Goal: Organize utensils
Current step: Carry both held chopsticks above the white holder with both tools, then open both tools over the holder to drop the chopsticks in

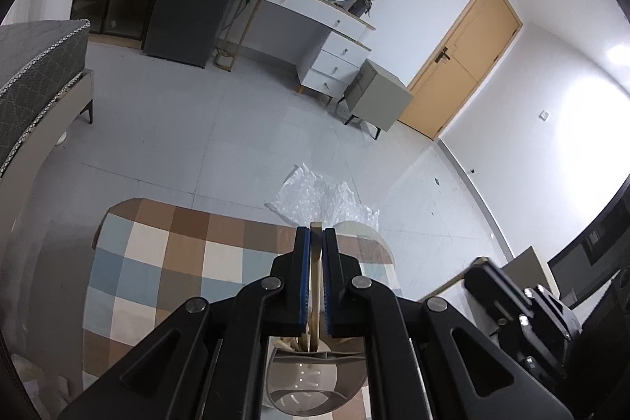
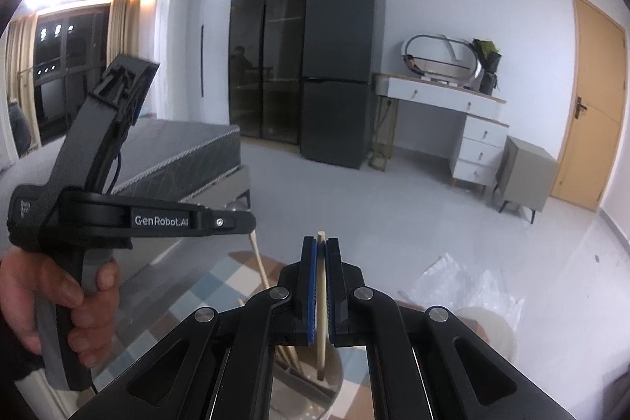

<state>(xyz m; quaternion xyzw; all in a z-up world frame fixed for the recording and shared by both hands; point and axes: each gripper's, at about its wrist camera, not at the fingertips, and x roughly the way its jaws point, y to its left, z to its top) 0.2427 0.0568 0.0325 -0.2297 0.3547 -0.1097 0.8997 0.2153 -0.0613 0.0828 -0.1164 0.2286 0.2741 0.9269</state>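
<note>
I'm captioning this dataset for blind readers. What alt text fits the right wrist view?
The right tool is shut on a pale wooden stick above a round utensil holder. At left, a hand holds the left tool over a checkered rug.

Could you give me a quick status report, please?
Left gripper shut on flat wooden utensil. Right gripper shut on pale round chopstick. Both over grey divided utensil holder. Nothing blocking.

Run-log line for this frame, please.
left gripper: shut on wooden utensil | right gripper: shut on chopstick | both over utensil holder
</note>
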